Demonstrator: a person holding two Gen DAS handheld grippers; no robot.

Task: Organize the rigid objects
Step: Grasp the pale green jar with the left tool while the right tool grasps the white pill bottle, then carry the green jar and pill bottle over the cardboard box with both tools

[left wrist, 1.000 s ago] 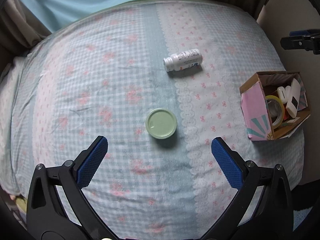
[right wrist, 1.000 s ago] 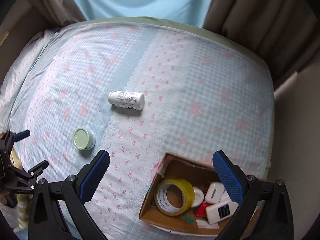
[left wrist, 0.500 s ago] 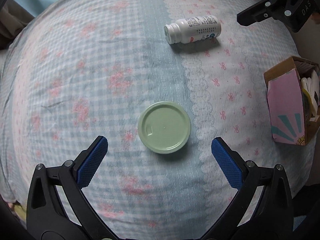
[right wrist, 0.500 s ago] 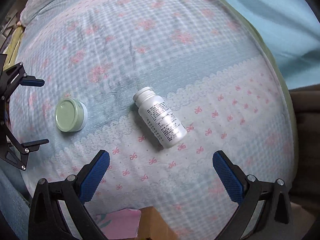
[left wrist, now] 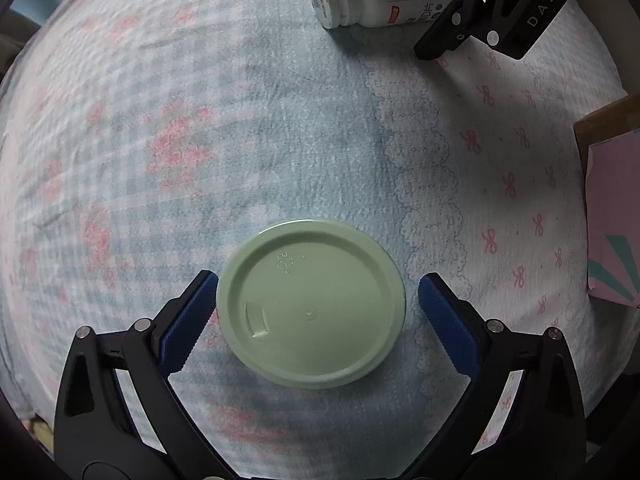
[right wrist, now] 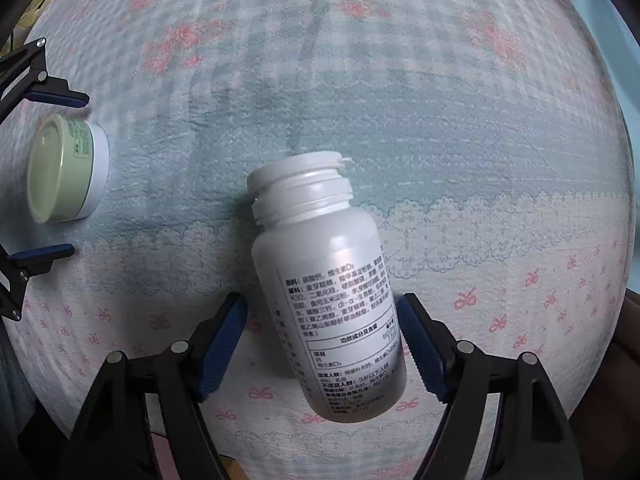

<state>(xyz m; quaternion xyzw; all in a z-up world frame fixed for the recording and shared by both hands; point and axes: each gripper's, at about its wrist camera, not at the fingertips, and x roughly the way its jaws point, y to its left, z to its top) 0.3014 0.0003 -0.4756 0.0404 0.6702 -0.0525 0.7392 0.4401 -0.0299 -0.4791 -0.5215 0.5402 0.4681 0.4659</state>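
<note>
- Left gripper (left wrist: 318, 312) points down over the green-lidded jar (left wrist: 311, 303), its jaws closing, one pad just beside the lid, the other apart.
- Right gripper (right wrist: 320, 344) straddles the white bottle (right wrist: 328, 296) lying on the bed (right wrist: 400, 120), jaws closing, pads not yet pressing.
- Pink box (left wrist: 612, 216) sits near the bed's edge.
</note>
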